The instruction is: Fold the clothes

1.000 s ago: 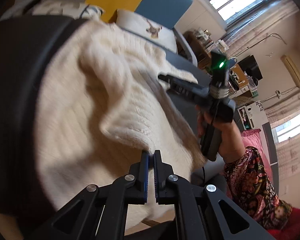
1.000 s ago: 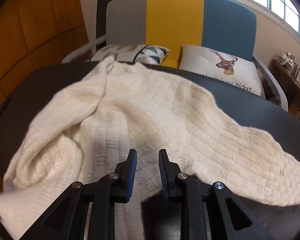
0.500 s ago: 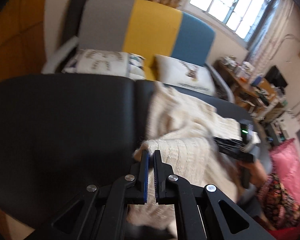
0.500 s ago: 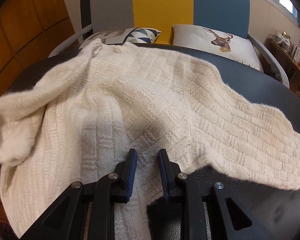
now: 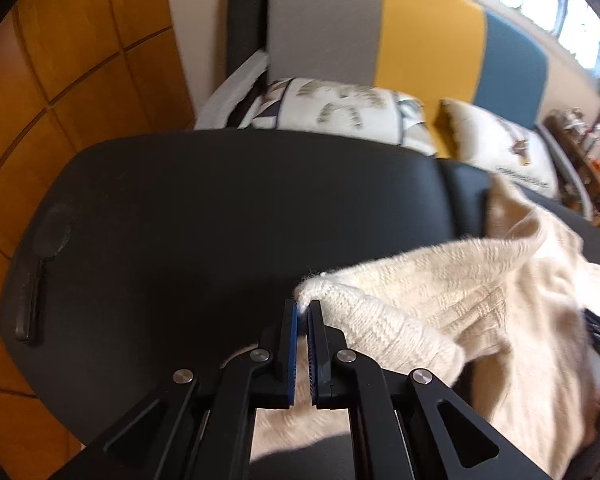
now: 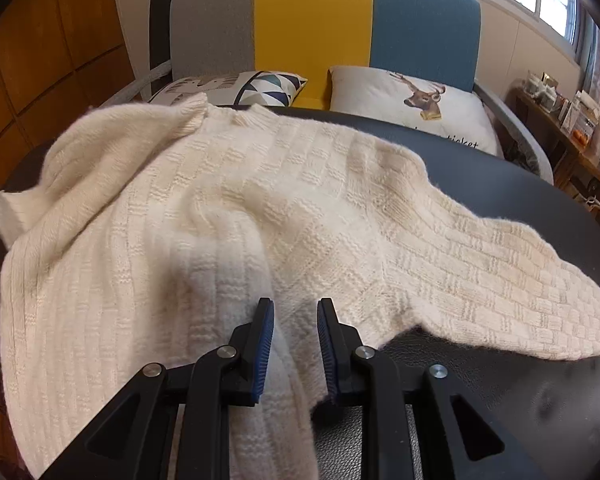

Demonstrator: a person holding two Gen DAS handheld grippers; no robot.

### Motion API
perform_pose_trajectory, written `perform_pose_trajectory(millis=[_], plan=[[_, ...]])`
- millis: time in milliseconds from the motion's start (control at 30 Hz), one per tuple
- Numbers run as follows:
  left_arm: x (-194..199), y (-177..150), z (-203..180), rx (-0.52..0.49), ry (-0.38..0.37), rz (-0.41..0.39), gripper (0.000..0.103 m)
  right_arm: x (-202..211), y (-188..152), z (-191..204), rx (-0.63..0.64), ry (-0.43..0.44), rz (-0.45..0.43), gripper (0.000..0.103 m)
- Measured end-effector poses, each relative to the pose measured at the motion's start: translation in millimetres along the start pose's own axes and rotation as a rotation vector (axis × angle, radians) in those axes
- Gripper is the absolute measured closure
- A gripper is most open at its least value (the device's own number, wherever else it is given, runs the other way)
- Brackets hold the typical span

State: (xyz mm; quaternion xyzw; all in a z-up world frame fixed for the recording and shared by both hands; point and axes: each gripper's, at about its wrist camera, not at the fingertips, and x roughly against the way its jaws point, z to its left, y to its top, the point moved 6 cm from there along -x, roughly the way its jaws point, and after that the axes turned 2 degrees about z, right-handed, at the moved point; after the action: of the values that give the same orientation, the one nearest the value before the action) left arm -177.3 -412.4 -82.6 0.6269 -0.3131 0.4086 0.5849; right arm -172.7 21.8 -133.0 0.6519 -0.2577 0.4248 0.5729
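A big black table (image 5: 220,220) is filling most of the left view, and it is showing under the clothes in the right view too. Behind it a sofa (image 6: 312,20) in grey, yellow and blue is standing against the wall. Two pillows are lying on the sofa: one with triangles (image 6: 260,86) and one with a deer (image 6: 420,100).

A cream sweater (image 6: 228,232) is lying spread over the table. One sleeve (image 6: 500,280) is stretching flat to the right side, reaching close to the table's edge.

The left gripper (image 5: 302,312) is pinching a corner of the sweater tight between its blue pads, with almost no gap showing. That corner is being held up off the table, and the cloth is hanging back toward the right.

The right gripper (image 6: 295,312) is sitting over the sweater near the armpit. Its jaws are standing partly apart, with knit showing between them and nothing squeezed.
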Motion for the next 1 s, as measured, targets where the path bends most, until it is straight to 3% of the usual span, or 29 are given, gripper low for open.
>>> perform_pose_trajectory(millis=[433,733,1000], plan=[[-50.1,-8.6,52.4,0.054,0.194,0.029,0.098,1.2,-2.9,13.1,-0.021,-0.003,0.023,0.081],[-96.5,5.5,83.3,0.0,0.35,0.117,0.098,1.0,-12.3,37.8,-0.01,-0.006,0.058,0.081],[-112.6,-1.3,97.7,0.078,0.39,0.171,0.096,-0.1,-13.4,43.8,0.003,-0.001,0.061,0.081]])
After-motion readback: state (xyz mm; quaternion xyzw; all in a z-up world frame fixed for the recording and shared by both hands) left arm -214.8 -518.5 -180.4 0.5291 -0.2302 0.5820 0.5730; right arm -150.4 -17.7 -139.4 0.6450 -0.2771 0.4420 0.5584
